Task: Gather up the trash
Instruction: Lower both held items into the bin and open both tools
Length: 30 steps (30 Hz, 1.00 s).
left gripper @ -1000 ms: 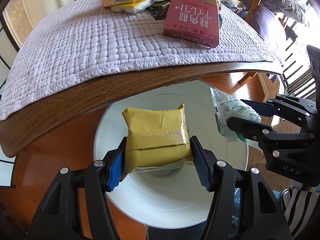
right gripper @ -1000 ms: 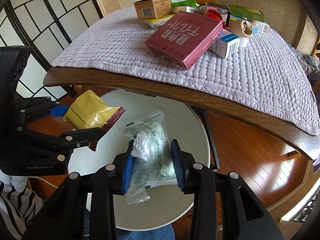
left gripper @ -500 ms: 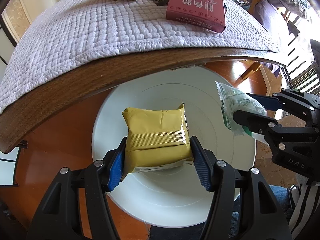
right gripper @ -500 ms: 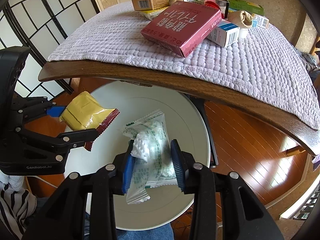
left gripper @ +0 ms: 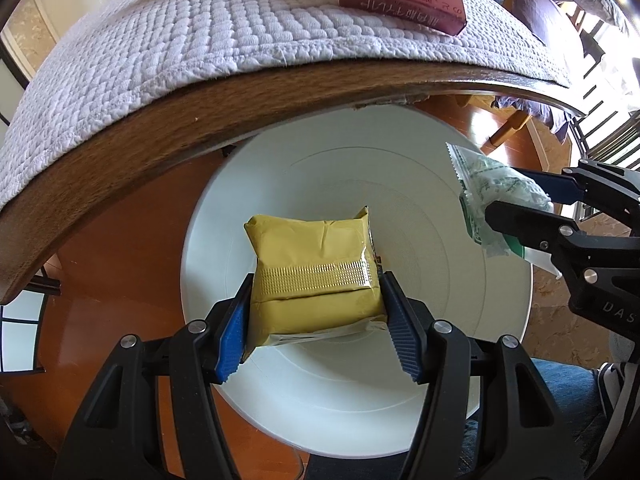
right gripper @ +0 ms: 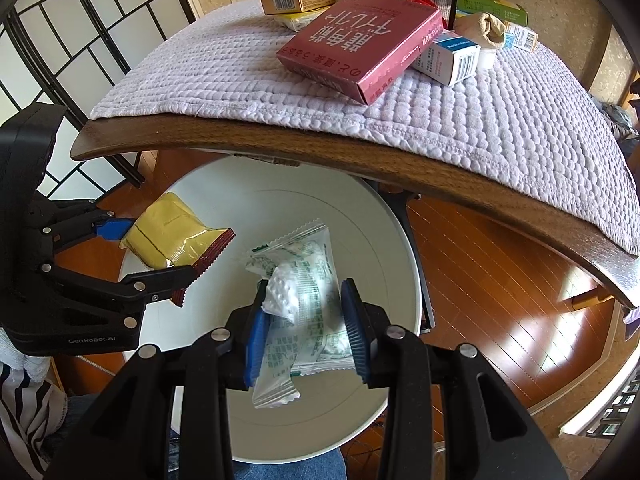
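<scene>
Below the table edge, a white bin holds nothing visible; above it the left gripper clamps a yellow packet; the right gripper clamps a green-printed clear wrapper.

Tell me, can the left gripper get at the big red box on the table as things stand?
Probably not yet. The left gripper has its jaws shut on the yellow packet over the white bin; the red box lies unobstructed on the cloth.

Quilted cloth on wooden table
</scene>
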Available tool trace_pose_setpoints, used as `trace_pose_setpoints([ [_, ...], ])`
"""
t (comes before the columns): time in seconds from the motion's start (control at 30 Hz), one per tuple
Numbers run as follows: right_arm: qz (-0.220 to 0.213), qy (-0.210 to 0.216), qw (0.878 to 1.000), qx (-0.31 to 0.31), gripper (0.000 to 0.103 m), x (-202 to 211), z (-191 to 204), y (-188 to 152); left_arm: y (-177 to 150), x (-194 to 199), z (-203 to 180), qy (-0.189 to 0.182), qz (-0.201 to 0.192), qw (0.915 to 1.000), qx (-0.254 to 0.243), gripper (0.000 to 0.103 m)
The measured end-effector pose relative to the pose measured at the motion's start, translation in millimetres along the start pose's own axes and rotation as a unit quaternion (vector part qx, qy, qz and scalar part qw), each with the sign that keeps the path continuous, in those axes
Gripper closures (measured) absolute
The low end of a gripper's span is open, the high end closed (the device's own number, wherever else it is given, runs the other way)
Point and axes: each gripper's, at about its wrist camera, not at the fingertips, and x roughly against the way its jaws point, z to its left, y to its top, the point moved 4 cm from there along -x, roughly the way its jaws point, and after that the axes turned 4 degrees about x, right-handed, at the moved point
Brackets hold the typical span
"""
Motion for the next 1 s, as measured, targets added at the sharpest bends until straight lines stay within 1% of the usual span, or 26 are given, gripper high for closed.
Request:
trace_pose_setpoints([
  [0.2, 0.003, 0.000, 1.000, -0.004, 0.068, -3.1, -0.9, -1.7, -8.4, -10.4, 0.3, 0.005, 0.004, 1.0000, -0.003, 0.041],
  [0.37, 0.004, 0.000, 1.000, -0.006, 0.067, -3.6, -1.6, -2.6, -5.5, -17.9, -4.7, 0.007, 0.006, 1.0000, -0.005, 0.041],
  [0.57, 0.005, 0.000, 1.000, -0.007, 0.067, -4.6, -2.0, -4.4, -2.8, -15.5, -6.7, 0.002, 0.004, 1.0000, -0.002, 0.040],
  [0.67, 0.002, 0.000, 1.000, -0.013, 0.062, -3.7, -3.1, -5.2, 2.4, -10.2, -4.1, -0.006, 0.002, 1.0000, 0.005, 0.033],
  [0.7, 0.002, 0.002, 1.000, -0.018, 0.056, -3.2, -4.4, -5.2, 3.3, -9.3, -3.4, -0.007, 0.000, 0.9999, 0.007, 0.031],
  [0.87, -0.002, 0.003, 1.000, -0.028, 0.056, 0.6, -10.5, -5.6, 8.0, -2.6, -0.4, -0.001, -0.004, 1.0000, 0.003, 0.028],
  [1.0, -0.008, 0.000, 0.999, -0.031, 0.056, 7.2, -14.6, -5.3, 12.8, 1.8, -2.4, 0.001, -0.012, 0.9999, -0.004, 0.022],
])
